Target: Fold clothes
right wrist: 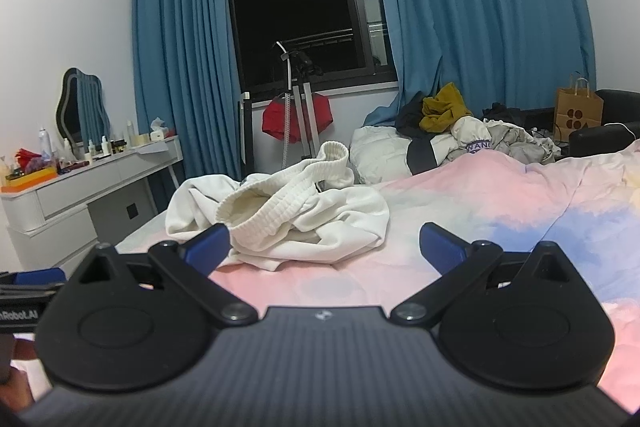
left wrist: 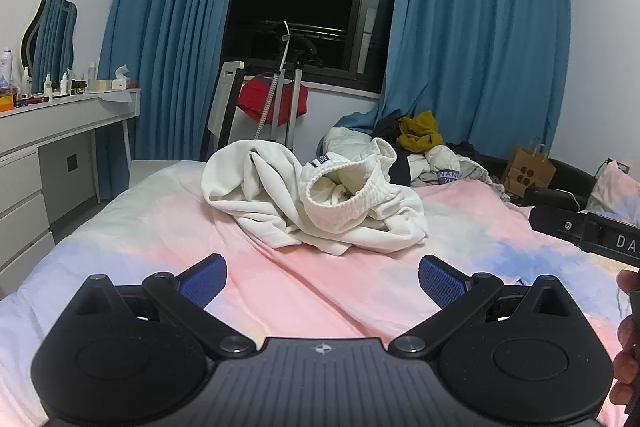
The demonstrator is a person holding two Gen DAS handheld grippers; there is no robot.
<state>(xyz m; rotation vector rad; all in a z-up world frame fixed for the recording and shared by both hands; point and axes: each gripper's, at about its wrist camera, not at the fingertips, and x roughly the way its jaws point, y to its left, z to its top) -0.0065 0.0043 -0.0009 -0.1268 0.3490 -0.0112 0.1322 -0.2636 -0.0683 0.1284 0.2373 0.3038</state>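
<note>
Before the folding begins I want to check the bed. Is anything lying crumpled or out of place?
Yes. The white sweatpants lie in a crumpled heap on the pastel bedsheet, ribbed waistband gaping upward. Behind the bed, a pile of clothes lies unfolded, a mustard garment on top. Both grippers are open, holding nothing.

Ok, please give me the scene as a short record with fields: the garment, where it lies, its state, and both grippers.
garment: white sweatshirt, ribbed hem opening facing up
location: on the pink and blue bedsheet, toward the far side of the bed
state: crumpled in a heap, not yet folded
left gripper: open, above the sheet, short of the garment, holding nothing
right gripper: open, holding nothing
behind bed: pile of other clothes
</note>
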